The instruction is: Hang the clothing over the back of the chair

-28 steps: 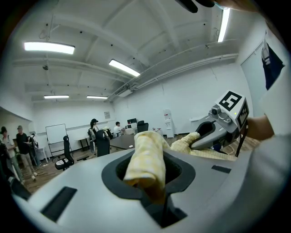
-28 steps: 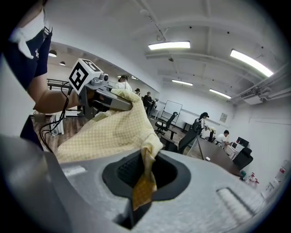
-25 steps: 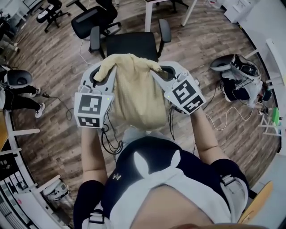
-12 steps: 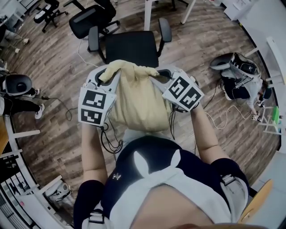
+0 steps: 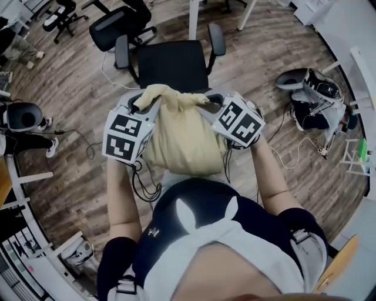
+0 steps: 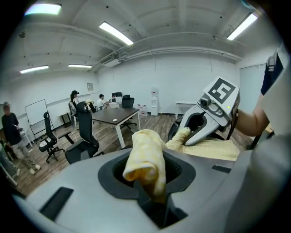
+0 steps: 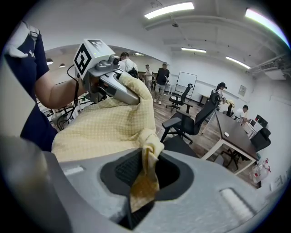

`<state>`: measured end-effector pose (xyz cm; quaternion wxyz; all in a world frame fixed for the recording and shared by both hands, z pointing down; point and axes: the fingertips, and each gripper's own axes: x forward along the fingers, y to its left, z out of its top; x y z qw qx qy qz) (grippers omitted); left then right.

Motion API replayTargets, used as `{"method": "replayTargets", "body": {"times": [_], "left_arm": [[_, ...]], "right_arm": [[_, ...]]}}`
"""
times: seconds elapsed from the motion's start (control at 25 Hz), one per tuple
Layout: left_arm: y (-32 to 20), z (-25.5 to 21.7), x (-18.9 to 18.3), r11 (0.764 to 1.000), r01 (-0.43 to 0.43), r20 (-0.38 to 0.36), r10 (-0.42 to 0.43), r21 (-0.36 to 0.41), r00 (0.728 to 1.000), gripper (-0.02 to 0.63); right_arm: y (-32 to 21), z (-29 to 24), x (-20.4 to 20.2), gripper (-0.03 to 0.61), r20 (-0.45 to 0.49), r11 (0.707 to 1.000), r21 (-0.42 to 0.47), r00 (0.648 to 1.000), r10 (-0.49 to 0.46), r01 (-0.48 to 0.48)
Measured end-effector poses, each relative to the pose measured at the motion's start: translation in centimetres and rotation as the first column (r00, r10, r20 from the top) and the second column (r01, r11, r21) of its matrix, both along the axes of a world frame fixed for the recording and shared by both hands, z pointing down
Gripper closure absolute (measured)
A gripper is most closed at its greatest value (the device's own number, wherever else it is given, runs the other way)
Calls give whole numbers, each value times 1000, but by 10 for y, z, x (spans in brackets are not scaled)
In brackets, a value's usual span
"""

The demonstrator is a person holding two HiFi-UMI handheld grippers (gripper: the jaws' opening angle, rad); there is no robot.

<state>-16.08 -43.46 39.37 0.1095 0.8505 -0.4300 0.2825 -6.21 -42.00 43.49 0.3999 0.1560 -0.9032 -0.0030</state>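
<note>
A pale yellow garment [image 5: 182, 138] hangs between my two grippers, just behind the black office chair [image 5: 173, 62]. The chair's back is hidden under the cloth. My left gripper [image 5: 141, 104] is shut on a rolled corner of the garment [image 6: 144, 154], which bulges up out of its jaws [image 6: 157, 195]. My right gripper [image 5: 210, 104] holds the other corner. In the right gripper view a thin strip of garment [image 7: 146, 175] runs down into the jaw slot of the right gripper [image 7: 142, 200]; those jaws are opening with the cloth still between them. Each gripper shows in the other's view: right gripper [image 6: 210, 119], left gripper [image 7: 111, 84].
A second office chair [image 5: 120, 24] and white table legs [image 5: 194, 17] stand beyond the black chair. Bags and gear [image 5: 314, 100] lie on the wooden floor at the right, a headset [image 5: 23, 116] at the left. Cables trail by my feet. People stand far off by a whiteboard [image 7: 159, 77].
Both grippers have sunk and tipped further down with the garment, bringing it lower and closer to the chair. The cloth stays between both pairs of jaws.
</note>
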Motion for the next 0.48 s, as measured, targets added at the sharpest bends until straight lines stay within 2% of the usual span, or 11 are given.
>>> {"method": "replayTargets", "body": {"times": [0.12, 0.24, 0.48], "left_arm": [[0, 5, 0, 1000, -6, 22, 6, -28, 1000, 518], [0, 8, 2, 999, -23, 24, 24, -49, 999, 461], [-4, 8, 1, 998, -20, 21, 22, -66, 1000, 399]], "right_arm": [[0, 2, -2, 487, -20, 1000, 5, 1000, -10, 10], [-2, 1, -3, 465, -23, 1000, 12, 1000, -16, 16], [-11, -9, 0, 402, 33, 1000, 18, 999, 11, -12]]}}
